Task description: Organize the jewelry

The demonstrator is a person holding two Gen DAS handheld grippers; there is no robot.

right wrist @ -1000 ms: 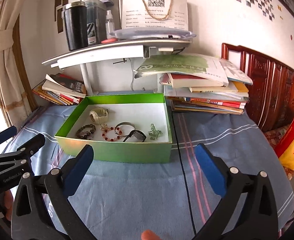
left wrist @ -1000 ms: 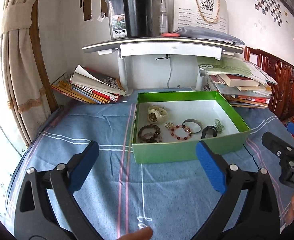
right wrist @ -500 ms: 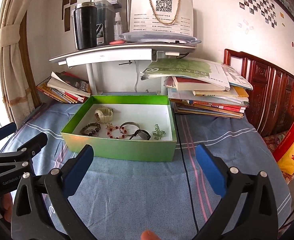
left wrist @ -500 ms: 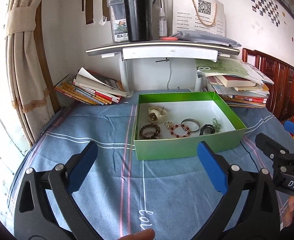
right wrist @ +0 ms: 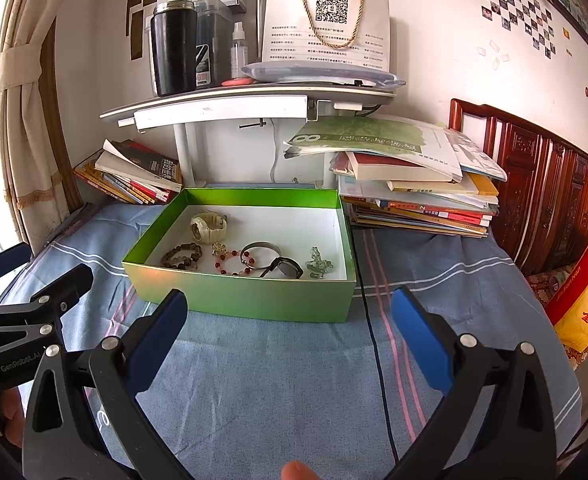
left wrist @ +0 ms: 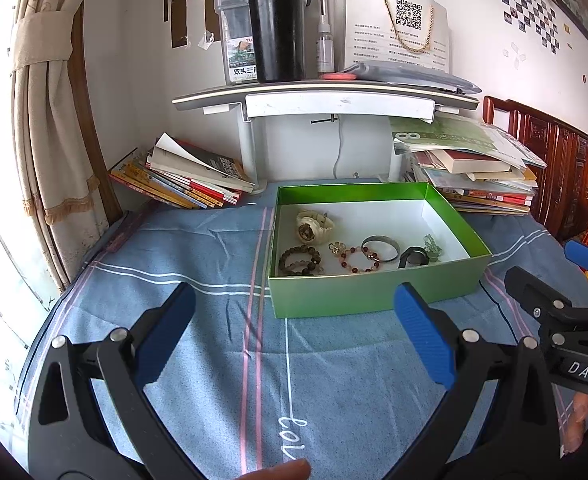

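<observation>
Hovering wide open and empty, left gripper (left wrist: 294,336) and right gripper (right wrist: 290,338) face the green box's (left wrist: 373,294) near wall.

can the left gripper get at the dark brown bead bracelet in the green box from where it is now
Probably yes. The left gripper is open and empty, held short of the open-topped green cardboard box. The dark brown bead bracelet lies alone in the near left corner; only the front wall intervenes, so it must come in from above.

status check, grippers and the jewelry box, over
Left gripper and right gripper open, empty. Jewelry in green box. Black cable beside box.
</observation>
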